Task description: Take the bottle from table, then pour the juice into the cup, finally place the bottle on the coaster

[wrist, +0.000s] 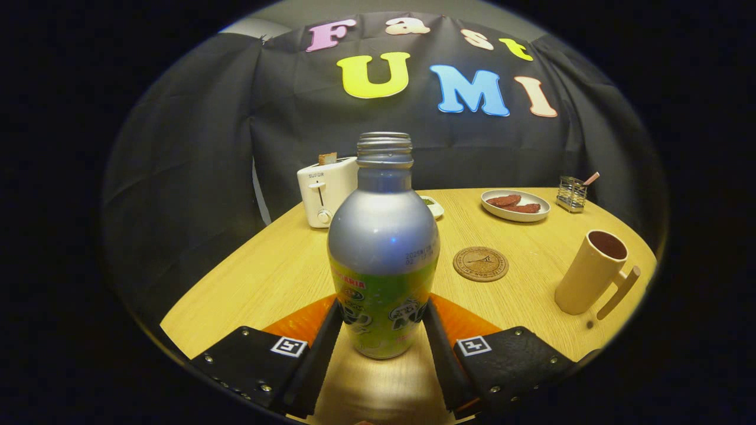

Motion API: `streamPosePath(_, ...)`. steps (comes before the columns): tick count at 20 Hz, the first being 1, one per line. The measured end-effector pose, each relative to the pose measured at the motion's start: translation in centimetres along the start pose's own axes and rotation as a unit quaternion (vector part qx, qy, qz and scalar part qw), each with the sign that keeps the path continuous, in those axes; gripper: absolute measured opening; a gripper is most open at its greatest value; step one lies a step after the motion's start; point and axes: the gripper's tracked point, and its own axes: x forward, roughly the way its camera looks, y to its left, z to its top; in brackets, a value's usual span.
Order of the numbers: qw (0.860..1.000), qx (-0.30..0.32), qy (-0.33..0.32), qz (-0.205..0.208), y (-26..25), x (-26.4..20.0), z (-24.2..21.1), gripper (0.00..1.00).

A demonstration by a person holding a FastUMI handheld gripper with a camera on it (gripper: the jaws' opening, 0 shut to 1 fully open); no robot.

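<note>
A white toaster (325,190) stood upright at the far edge of the light wooden table (277,271), close against the black cloth wall (183,165). A slice of bread (327,157) protruded from its top slot. The lever and a round knob were located on the end panel that faced the camera. A small white dish (433,206) with green contents lay just beside the toaster. Further along the far edge, an oval white plate (515,205) carried two flat reddish-brown pieces. Near the plate stood a small metal wire holder (572,193), from which a stick with a pale tip projected at an angle.
</note>
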Motion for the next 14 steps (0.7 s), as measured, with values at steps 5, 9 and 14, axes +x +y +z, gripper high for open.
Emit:
streamPosePath(5, 0.999, 0.033, -0.016, -0.002, -1.8, -1.0, 2.2, 0.77)
streamPosePath(9, 0.998, 0.062, -0.019, -0.001, -3.0, -1.4, 3.0, 0.77)
streamPosePath(14, 0.991, 0.128, -0.029, 0.010, -4.4, -1.9, 3.9, 0.77)
